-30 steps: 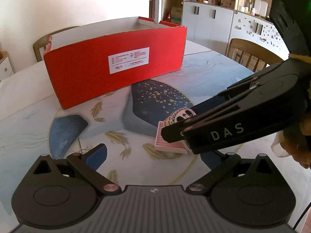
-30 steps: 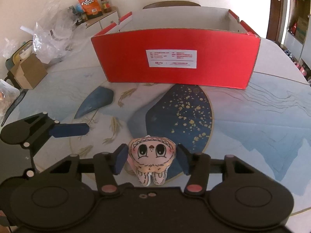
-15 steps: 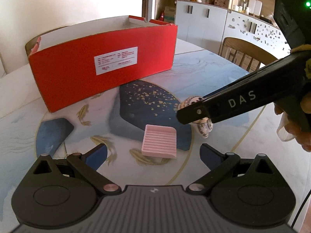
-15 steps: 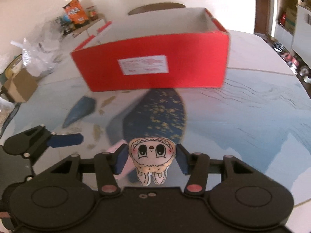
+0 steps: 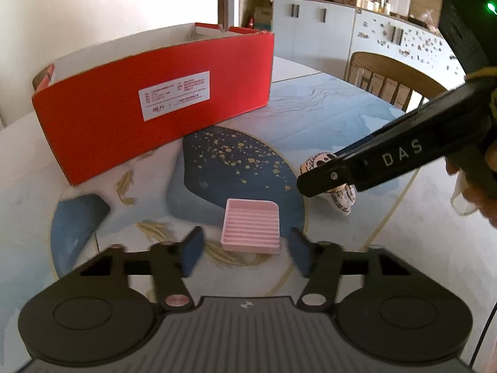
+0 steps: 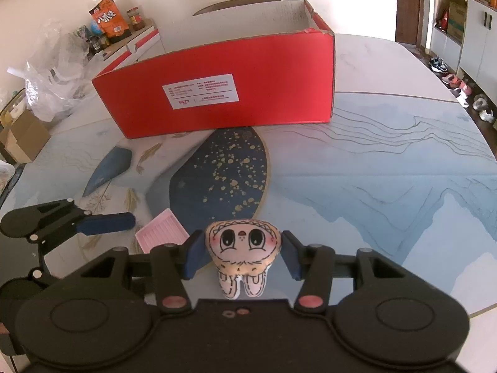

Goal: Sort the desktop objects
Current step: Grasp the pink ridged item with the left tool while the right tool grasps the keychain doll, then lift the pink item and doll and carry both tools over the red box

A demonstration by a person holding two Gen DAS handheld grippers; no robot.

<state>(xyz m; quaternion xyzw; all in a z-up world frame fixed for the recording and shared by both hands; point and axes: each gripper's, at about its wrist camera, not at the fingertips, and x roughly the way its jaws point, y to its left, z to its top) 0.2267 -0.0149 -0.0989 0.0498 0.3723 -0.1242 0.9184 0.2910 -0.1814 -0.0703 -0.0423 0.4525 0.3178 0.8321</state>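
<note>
left gripper (image 5: pixel 245 248) closing around pink tray (image 5: pixel 251 226) in front of red box (image 5: pixel 149 108), pads not touching; right gripper (image 6: pixel 240 256) clamping plush toy (image 6: pixel 242 248), now lifted clear, boxward next.

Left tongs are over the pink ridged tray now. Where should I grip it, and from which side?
Take the pink tray across its two side edges, coming down from above and the near side. It lies flat on the table, so only its thin rim offers purchase. The left tongs already straddle it, closing, pads not yet touching.
</note>
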